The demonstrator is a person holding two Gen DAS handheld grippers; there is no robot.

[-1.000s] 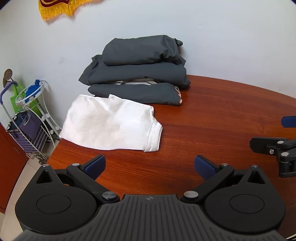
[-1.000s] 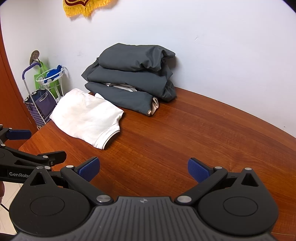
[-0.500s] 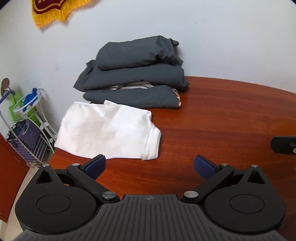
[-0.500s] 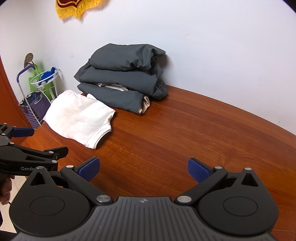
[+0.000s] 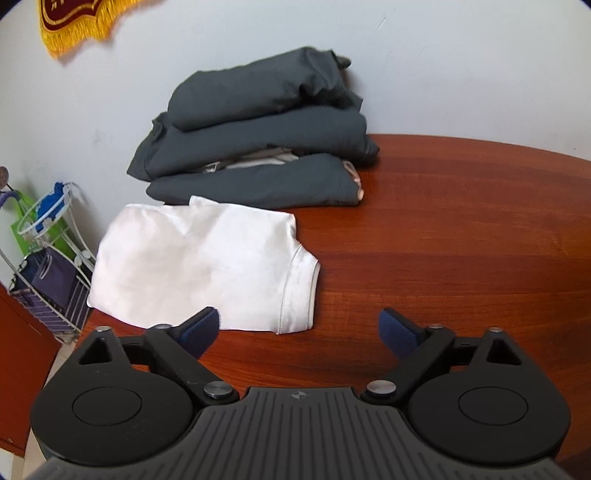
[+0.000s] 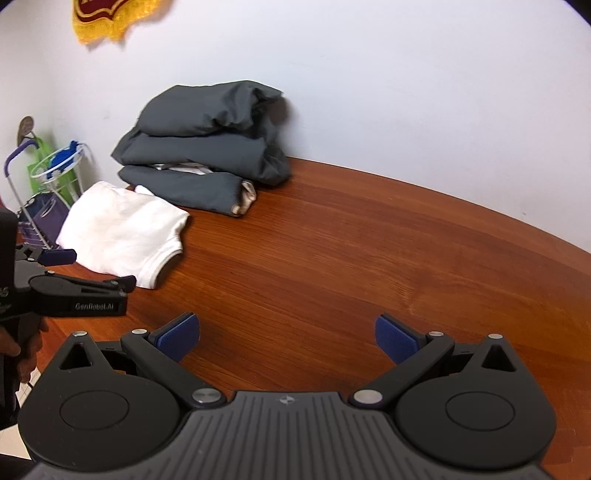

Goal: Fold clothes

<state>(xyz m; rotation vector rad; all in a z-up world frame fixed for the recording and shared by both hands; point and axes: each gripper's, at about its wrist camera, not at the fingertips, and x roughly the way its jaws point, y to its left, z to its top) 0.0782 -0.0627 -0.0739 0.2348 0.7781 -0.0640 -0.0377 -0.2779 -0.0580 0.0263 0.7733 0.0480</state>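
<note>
Up close, we hold two grippers, each with two blue-padded fingers, and both sets stand wide apart, clamped on nothing. Our left gripper (image 5: 300,328) hovers above the near edge of the wooden table (image 5: 461,236), its left pad (image 5: 199,326) just over the near hem of the white T-shirt (image 5: 199,258). Our right gripper (image 6: 287,334) hangs over bare wood, well apart from any cloth. From the right wrist view we also see the left gripper (image 6: 99,269) from the side, its fingers spread just beside the shirt's near corner, with a hand (image 6: 18,343) gripping its handle at the frame's left edge.

We count one white T-shirt (image 6: 122,229), folded into a rough rectangle and lying flat at the table's left end. Its long axis runs across the left wrist view, from the table's left edge toward the middle, and a ribbed hem or cuff faces right.

Just beyond it, touching its far edge, sits one stack of dark grey folded garments (image 5: 255,140), three thick layers with a thin strip of lighter cloth showing between the lower two. The stack rests against the pale wall (image 5: 443,66).

Further out, on the floor past the table's left end, we see one wire shopping trolley (image 5: 48,280) holding a purple bag. One red banner with gold fringe (image 5: 81,22) hangs high on the wall.
</note>
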